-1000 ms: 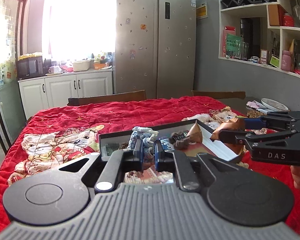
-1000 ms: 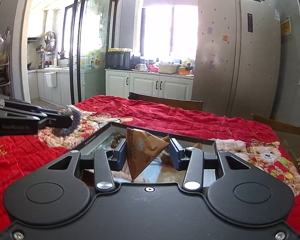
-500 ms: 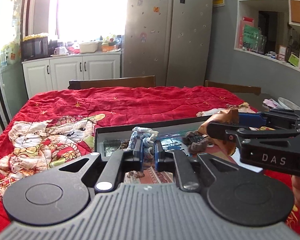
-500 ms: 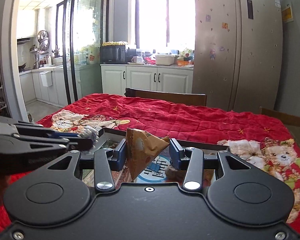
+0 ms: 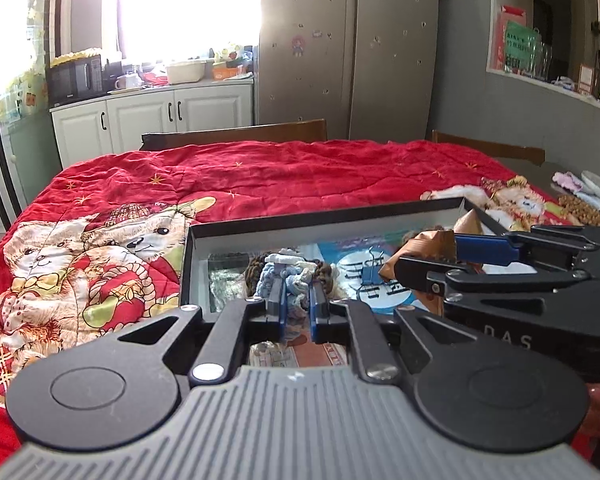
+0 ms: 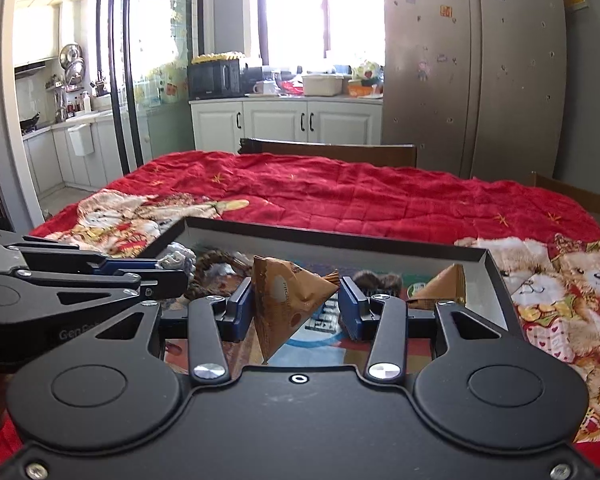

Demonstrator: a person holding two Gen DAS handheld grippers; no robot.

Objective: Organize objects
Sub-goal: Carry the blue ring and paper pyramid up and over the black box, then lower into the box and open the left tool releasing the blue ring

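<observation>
We cannot see the near edge of the tray (image 6: 496, 276); the right gripper's body hides it. The picture (image 5: 360, 276) lining its floor is mostly covered, its print too small to read.

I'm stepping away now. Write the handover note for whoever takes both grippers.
Left gripper: shut on a blue-and-white knitted piece, over the black tray.
Right gripper: shut on a brown pyramid packet, also over the tray.
In the tray: another brown packet, a dark furry item, a braided piece.
Done: both items picked up.
Left: release each into the tray.
</observation>
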